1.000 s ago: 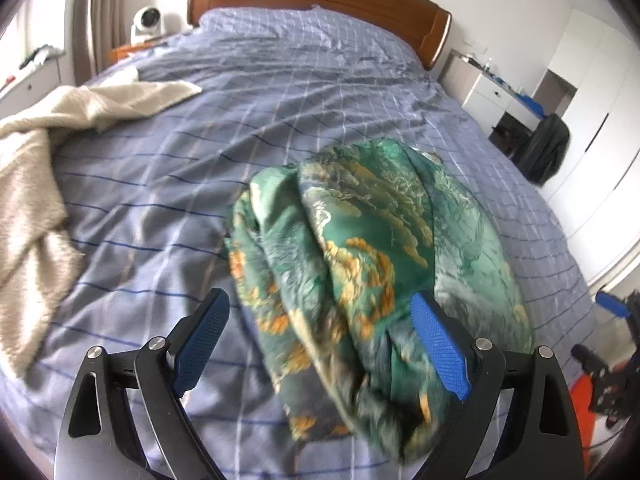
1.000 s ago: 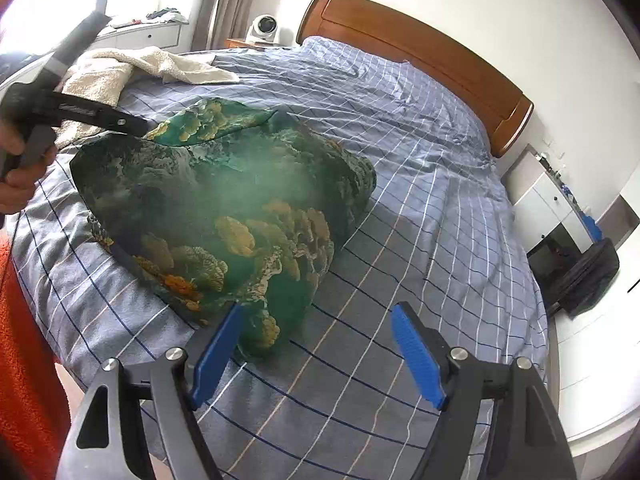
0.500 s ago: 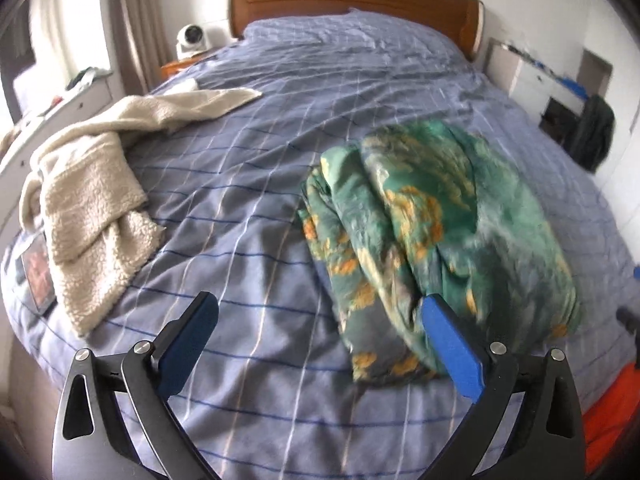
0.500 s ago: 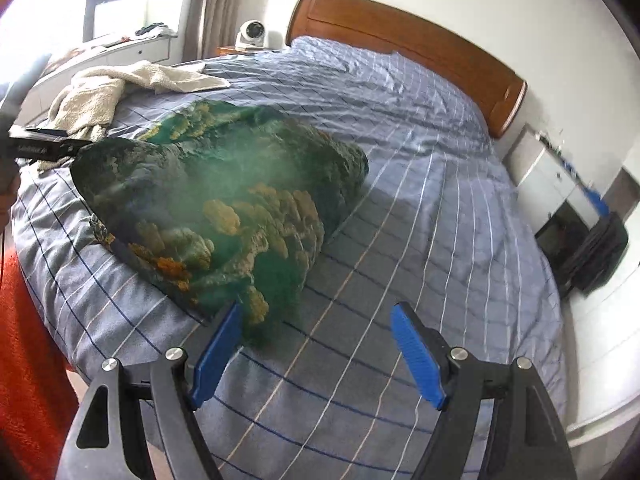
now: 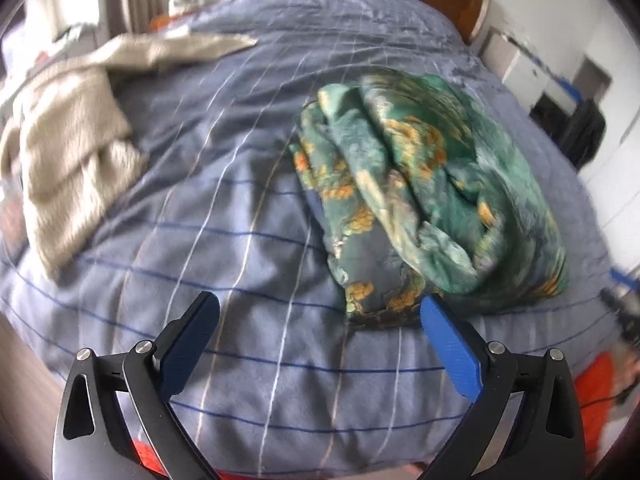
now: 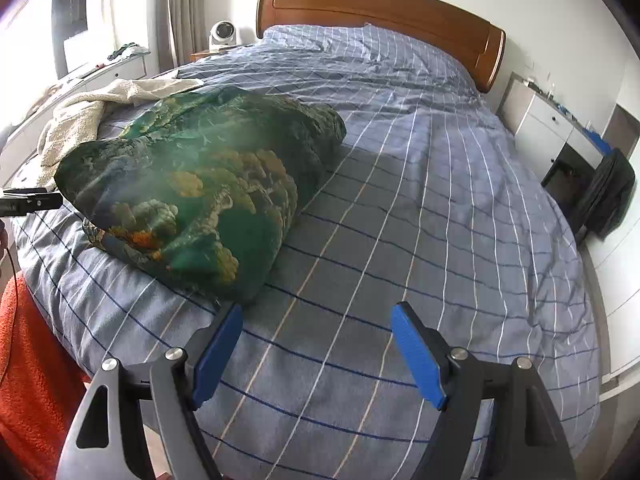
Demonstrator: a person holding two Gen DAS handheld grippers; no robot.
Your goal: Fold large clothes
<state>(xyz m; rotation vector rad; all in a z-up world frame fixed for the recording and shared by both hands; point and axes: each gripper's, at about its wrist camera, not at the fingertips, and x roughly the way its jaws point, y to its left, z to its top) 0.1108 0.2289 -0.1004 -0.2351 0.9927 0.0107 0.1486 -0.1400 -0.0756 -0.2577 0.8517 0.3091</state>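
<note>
Green cloth with orange and pale patches, the green garment [image 5: 424, 200], lies in a lumpy folded bundle on the bed [image 5: 248, 208]. It sits near the front edge of the bed, on the blue-grey cover with thin white and dark blue lines. I see my left gripper [image 5: 320, 332] at the bottom of the left wrist view, and its two blue pads are spread wide with only the bed cover showing between them. The right pad is just in front of the near corner of the bundle, but I cannot tell if it touches the cloth. This view is a bit blurry. My right gripper [image 6: 318, 340] is spread apart too, with nothing between its pads but the striped cover. Its left pad is just beside the near end of the green garment [image 6: 200, 184], and I cannot tell if they touch. In the right wrist view the bundle looks darker and puffy, lying to the left of the middle of the bed. A cream fluffy blanket [image 5: 68, 148] is heaped on the left side of the bed, well apart from the bundle in the left wrist view. A brown wooden headboard [image 6: 376, 20] stands at the far end. A small white fan [image 6: 223, 33] sits beside it. Orange fuzzy cloth [image 6: 28, 368] shows at the bottom left of the right wrist view.
</note>
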